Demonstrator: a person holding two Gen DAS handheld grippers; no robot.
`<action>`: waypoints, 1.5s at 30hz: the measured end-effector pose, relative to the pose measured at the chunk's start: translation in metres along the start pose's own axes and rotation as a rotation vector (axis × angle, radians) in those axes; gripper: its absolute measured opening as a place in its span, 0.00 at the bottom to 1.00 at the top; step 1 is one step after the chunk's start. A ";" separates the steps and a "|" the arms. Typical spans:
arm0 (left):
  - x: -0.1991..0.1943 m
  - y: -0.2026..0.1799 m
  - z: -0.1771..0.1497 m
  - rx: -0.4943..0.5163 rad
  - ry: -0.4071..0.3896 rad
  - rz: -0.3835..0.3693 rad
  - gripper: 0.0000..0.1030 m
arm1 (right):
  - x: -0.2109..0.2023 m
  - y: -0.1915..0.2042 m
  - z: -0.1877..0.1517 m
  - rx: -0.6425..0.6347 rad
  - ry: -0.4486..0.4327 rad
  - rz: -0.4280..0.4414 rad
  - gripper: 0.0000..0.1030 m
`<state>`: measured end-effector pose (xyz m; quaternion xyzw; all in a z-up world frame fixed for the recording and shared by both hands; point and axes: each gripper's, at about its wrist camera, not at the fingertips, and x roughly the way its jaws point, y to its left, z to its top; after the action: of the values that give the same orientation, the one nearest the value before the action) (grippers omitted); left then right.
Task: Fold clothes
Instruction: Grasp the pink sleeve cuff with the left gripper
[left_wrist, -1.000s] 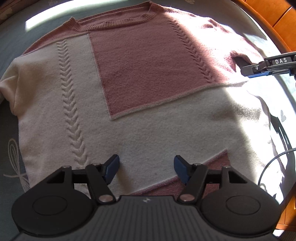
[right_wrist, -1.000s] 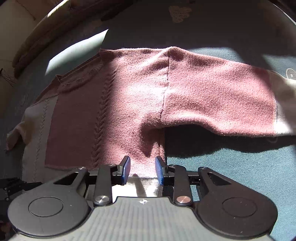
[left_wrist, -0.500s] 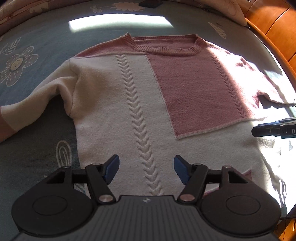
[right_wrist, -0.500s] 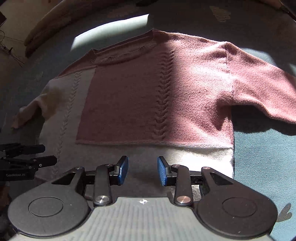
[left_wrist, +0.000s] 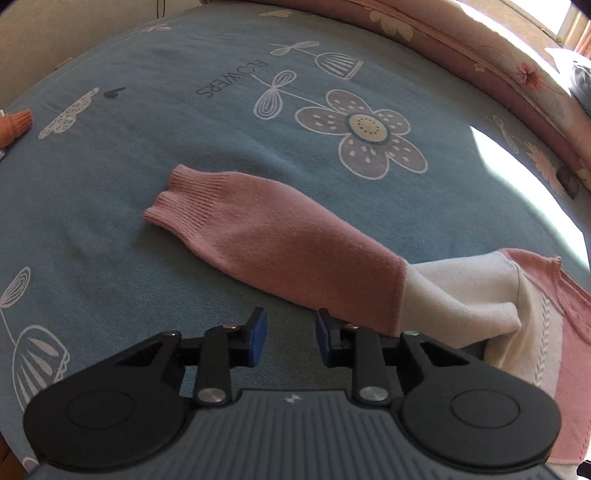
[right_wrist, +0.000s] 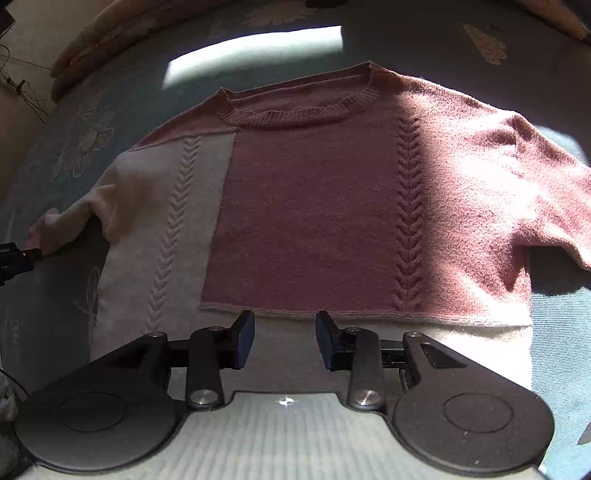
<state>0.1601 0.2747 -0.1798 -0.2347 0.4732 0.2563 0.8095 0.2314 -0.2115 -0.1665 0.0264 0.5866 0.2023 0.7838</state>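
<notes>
One legible text is on record: the word "FLOWERS" (left_wrist: 231, 80), printed in white capitals on the blue bedspread (left_wrist: 147, 122). In the left wrist view it reads upside down, beside the white line drawings of flowers. A small white emblem is set on the body of each gripper, but it carries no letters. In the right wrist view, faint white lettering shows on a black part at the left edge; it is too small to read.
</notes>
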 end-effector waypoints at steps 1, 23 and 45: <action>0.003 0.014 0.005 -0.055 -0.008 0.004 0.26 | 0.002 0.005 0.002 -0.004 0.001 0.000 0.40; 0.041 0.113 0.055 -0.449 -0.079 -0.096 0.06 | 0.043 0.077 0.028 -0.073 0.050 -0.019 0.43; -0.012 0.165 0.014 -0.347 0.053 0.164 0.11 | 0.051 0.074 0.041 -0.087 0.042 -0.019 0.44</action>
<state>0.0588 0.4059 -0.1861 -0.3382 0.4605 0.3929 0.7206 0.2597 -0.1179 -0.1796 -0.0176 0.5937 0.2207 0.7736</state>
